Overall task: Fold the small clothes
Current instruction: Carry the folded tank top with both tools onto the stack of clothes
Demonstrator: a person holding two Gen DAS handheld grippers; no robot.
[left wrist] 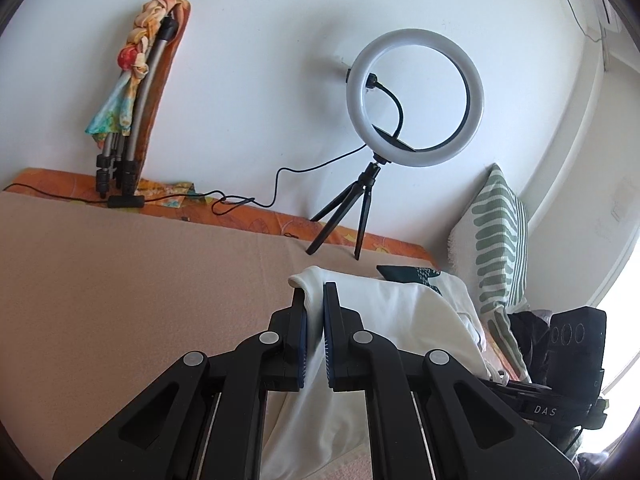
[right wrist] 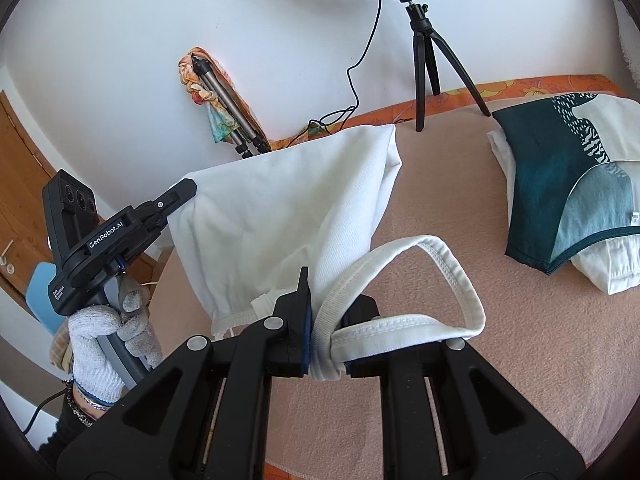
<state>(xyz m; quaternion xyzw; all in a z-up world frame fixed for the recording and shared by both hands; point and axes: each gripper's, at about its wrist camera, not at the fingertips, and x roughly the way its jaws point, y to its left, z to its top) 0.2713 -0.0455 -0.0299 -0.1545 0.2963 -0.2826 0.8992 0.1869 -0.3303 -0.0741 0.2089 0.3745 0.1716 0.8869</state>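
Note:
A small white garment (right wrist: 280, 208) hangs stretched between both grippers above the beige blanket (right wrist: 460, 360). My left gripper (left wrist: 315, 300) is shut on one white corner (left wrist: 312, 292); it also shows in the right wrist view (right wrist: 182, 192) at the garment's left corner. My right gripper (right wrist: 324, 312) is shut on the garment's ribbed neckband (right wrist: 440, 264), which loops out to the right. The rest of the white cloth (left wrist: 400, 320) drapes right in the left wrist view.
A stack of folded clothes, teal-patterned on top (right wrist: 568, 184), lies on the blanket at right. A ring light on a tripod (left wrist: 414, 96) and a folded tripod wrapped in colourful cloth (left wrist: 132, 92) stand against the wall. A striped pillow (left wrist: 496, 232) leans at right.

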